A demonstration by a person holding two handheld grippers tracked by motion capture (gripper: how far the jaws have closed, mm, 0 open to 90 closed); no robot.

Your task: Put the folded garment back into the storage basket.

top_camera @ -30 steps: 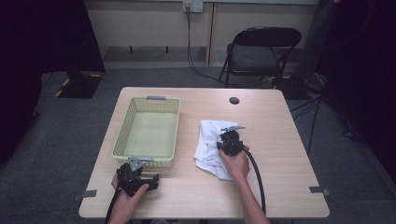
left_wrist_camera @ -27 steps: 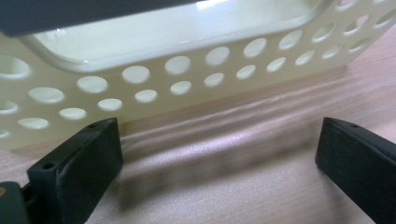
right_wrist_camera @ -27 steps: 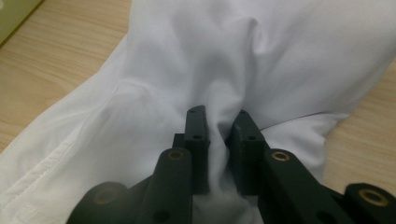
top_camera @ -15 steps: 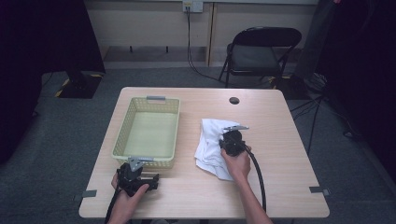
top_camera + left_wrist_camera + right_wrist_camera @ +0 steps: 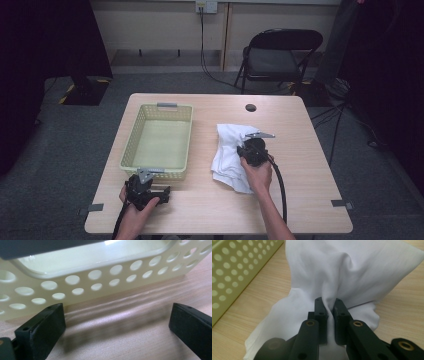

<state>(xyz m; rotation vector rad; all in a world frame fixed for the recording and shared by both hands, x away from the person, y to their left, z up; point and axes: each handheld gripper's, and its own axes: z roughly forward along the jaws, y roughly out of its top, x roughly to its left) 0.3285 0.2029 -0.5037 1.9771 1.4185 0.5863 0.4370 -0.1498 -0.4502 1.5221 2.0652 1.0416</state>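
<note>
A crumpled white cloth (image 5: 227, 156) lies on the wooden table right of a pale yellow perforated basket (image 5: 131, 155). My right gripper (image 5: 248, 144) sits over the cloth's right side; in the right gripper view its jaws are shut on a pinched fold of the white cloth (image 5: 352, 272), gripper (image 5: 330, 305). My left gripper (image 5: 145, 186) rests on the table at the basket's near left corner. In the left gripper view it (image 5: 116, 315) stands open, nothing between its fingers, facing the basket wall (image 5: 100, 282).
The basket (image 5: 229, 272) is empty inside. A round cable hole (image 5: 250, 107) marks the table's far side. A black folding chair (image 5: 280, 55) stands beyond the table. Bare wood spreads to the right of the cloth and along the front edge.
My right gripper has shifted slightly to the right and toward me with the cloth pinched; the cloth bunches under it. The left gripper has stayed put.
</note>
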